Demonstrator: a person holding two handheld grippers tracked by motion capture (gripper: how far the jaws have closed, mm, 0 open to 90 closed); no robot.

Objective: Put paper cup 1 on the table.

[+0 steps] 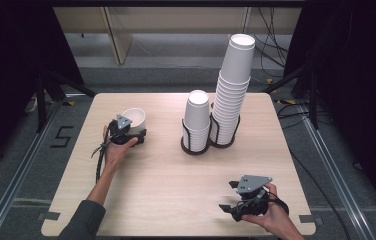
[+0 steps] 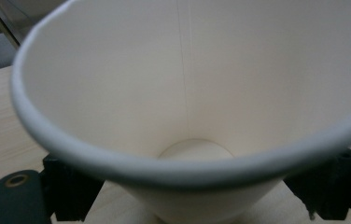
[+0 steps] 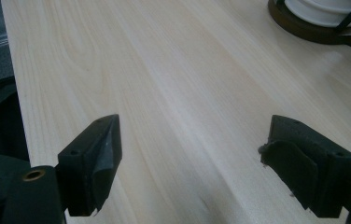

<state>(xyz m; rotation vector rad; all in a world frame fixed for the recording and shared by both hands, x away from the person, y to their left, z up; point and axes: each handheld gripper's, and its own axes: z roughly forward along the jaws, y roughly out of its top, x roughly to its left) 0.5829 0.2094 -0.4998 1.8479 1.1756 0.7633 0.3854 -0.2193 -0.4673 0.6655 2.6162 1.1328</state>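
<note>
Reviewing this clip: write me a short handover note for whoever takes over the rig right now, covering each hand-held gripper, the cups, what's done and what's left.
Left hand-held gripper: jaws either side of a single white paper cup, upright on the left of the table; from these views it is unclear whether the pads press on it.
Right hand-held gripper: open, nothing between the jaws, over bare table near the front right.
Cup holder: a short stack of cups and a tall stack of cups, upside down, side by side at the table's middle back.
Done: one cup stands apart from the stacks.
Left: probably handling that cup further; the stacks are untouched.
</note>
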